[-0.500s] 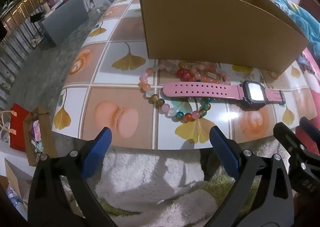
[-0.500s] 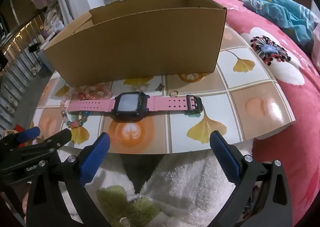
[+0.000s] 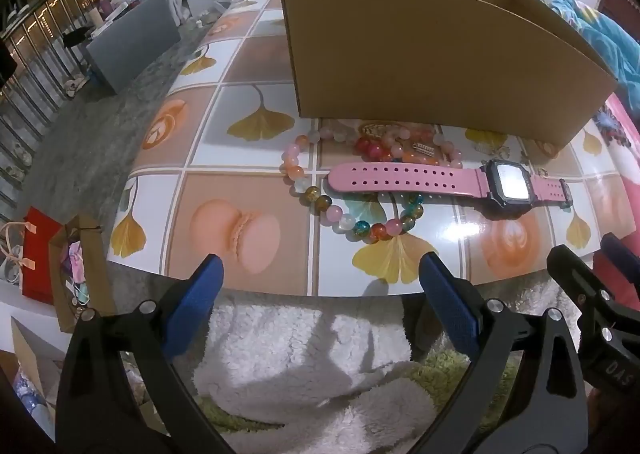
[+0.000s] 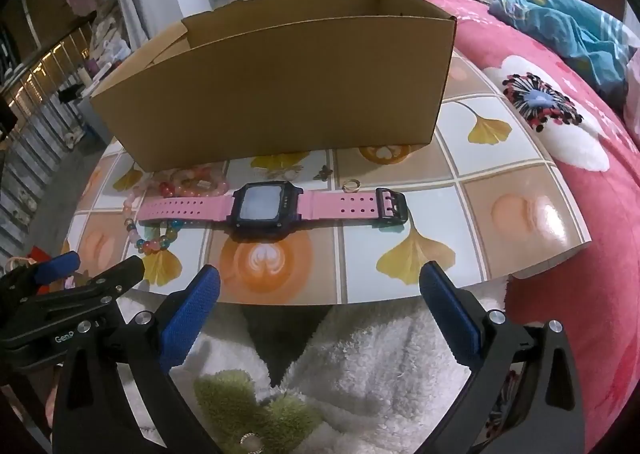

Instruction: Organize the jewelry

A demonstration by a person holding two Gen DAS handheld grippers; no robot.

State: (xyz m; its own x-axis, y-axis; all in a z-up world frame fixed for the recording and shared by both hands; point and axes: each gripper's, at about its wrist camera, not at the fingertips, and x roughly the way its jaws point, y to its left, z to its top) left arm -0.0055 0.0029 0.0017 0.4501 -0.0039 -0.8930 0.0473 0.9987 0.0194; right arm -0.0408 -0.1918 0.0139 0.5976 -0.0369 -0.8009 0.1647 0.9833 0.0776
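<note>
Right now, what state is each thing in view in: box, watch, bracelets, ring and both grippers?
Cardboard box: open-topped, upright.
Pink watch: unbuckled, flat, strap over a bracelet.
Beaded bracelets: loose beside the box.
Gold ring: lying on the table.
Left gripper: open, empty.
Right gripper: open, empty.

Cardboard box [image 3: 420,54] just behind jewelry [image 3: 360,182]

A bedroom (home): floral bedspread [image 4: 560,126], crumpled blanket [image 4: 568,26].
</note>
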